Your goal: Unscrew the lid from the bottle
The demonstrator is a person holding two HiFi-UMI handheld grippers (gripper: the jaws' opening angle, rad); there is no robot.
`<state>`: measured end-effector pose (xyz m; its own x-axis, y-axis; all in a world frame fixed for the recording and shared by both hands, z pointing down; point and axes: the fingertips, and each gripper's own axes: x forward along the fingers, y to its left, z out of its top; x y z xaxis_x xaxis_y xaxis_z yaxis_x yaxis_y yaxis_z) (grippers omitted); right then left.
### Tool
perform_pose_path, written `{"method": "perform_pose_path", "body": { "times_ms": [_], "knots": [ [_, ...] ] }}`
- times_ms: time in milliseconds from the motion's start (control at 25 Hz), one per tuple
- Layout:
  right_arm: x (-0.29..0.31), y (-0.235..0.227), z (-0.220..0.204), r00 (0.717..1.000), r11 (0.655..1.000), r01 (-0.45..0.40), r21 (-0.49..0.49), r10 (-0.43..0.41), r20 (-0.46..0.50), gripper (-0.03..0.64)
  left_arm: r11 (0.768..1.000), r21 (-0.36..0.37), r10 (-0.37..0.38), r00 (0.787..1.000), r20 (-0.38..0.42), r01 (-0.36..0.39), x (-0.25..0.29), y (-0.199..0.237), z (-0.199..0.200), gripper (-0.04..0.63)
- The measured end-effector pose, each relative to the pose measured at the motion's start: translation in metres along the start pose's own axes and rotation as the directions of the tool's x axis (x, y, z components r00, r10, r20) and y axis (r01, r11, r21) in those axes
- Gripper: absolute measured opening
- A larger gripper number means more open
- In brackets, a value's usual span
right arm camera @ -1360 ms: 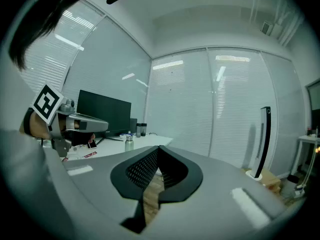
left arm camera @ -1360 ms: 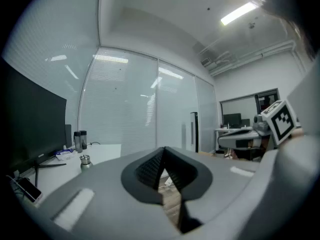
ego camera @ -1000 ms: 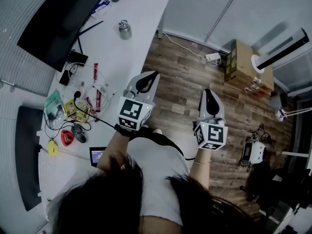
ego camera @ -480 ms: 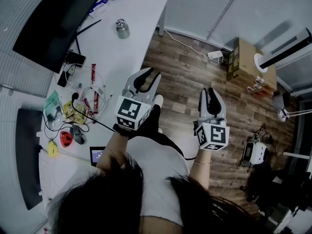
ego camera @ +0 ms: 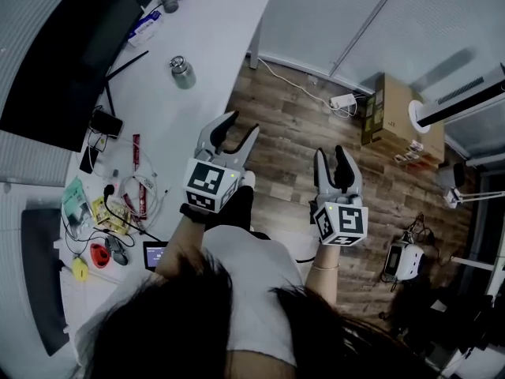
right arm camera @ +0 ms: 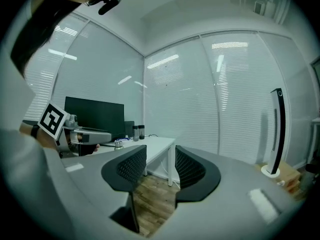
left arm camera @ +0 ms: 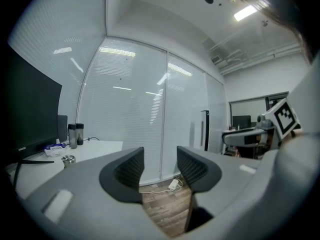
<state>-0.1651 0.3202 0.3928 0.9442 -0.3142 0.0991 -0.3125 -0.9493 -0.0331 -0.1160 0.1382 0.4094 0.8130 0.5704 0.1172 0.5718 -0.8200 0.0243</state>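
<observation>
Small metal bottle (ego camera: 182, 73) stands on the white table (ego camera: 223, 22), apparently capped.

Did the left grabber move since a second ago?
Yes. The left gripper has moved forward beside the table, nearer the metal bottle standing on it. Its jaws have just been opening, nothing between them.

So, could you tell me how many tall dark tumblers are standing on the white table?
2. The first tumbler and the second tumbler stand side by side at the far end of the table; none seems hidden.
</observation>
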Motion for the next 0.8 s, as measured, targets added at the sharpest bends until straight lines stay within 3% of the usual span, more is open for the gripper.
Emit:
{"method": "perform_pose_path", "body": {
  "times_ms": [80, 440, 800],
  "knots": [
    [0.023, -0.011, 0.004, 1.000, 1.000, -0.003, 0.008, 0.003, -0.001, 0.160, 1.000, -0.007, 0.005, 1.000, -0.006, -0.005, 0.022, 0.013, 0.003, 0.248],
    [0.119, -0.034, 0.023, 0.999, 0.999, -0.039, 0.013, 0.039, -0.006, 0.175, 0.999, -0.024, 0.047, 0.999, 0.000, -0.047, 0.089, 0.078, 0.021, 0.268],
    [0.204, -0.016, 0.038, 0.991, 0.991, -0.135, 0.006, 0.135, -0.003, 0.191, 0.991, -0.040, 0.132, 0.991, 0.032, -0.130, 0.106, 0.148, 0.035, 0.275]
  ]
}}
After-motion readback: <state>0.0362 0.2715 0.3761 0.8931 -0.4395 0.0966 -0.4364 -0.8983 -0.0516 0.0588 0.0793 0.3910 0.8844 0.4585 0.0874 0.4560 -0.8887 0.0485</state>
